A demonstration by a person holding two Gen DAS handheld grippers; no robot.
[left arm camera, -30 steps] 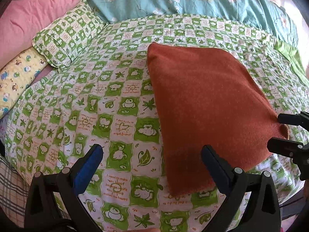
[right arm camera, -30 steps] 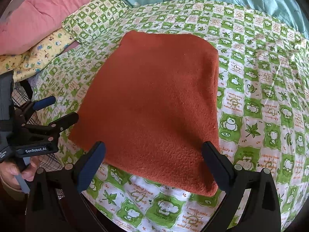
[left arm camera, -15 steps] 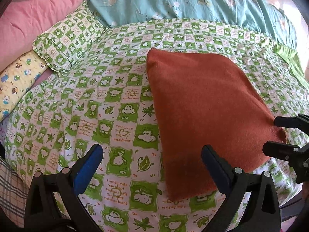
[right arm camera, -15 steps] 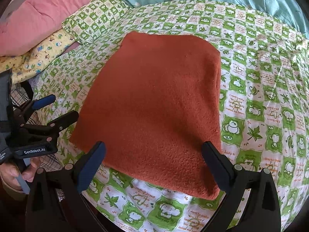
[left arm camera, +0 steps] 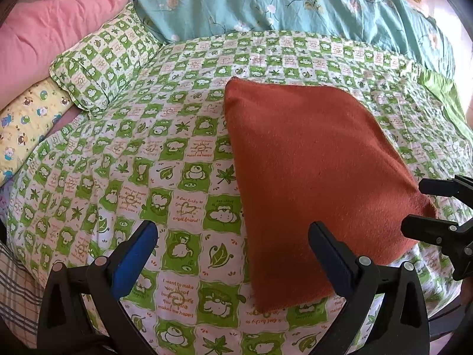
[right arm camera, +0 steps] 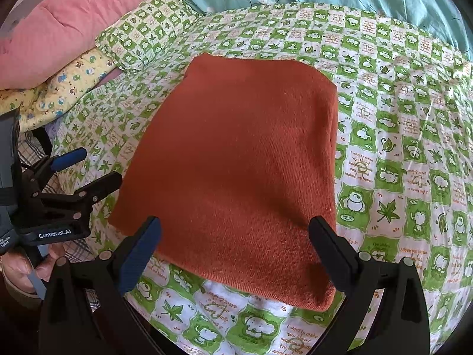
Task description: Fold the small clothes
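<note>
A rust-orange knitted garment (left arm camera: 316, 177) lies folded into a flat rectangle on the green-and-white checked bedspread (left arm camera: 165, 159). My left gripper (left arm camera: 233, 251) is open and empty, above the bedspread at the garment's near left edge. My right gripper (right arm camera: 236, 248) is open and empty, with its jaws standing to either side of the garment's (right arm camera: 236, 162) near edge. The right gripper also shows in the left wrist view (left arm camera: 437, 207) at the garment's right corner. The left gripper shows in the right wrist view (right arm camera: 85, 168) beside the garment's left edge.
A pink quilt (left arm camera: 50, 26), a green checked pillow (left arm camera: 103, 62) and a yellow patterned pillow (left arm camera: 26, 118) lie at the back left. A teal floral duvet (left arm camera: 295, 3) lies along the back. A plaid cloth (left arm camera: 14, 295) hangs at the bed's near left edge.
Both grippers have drawn back and up a little from the garment, which now sits lower and smaller in view. The garment has not moved.
</note>
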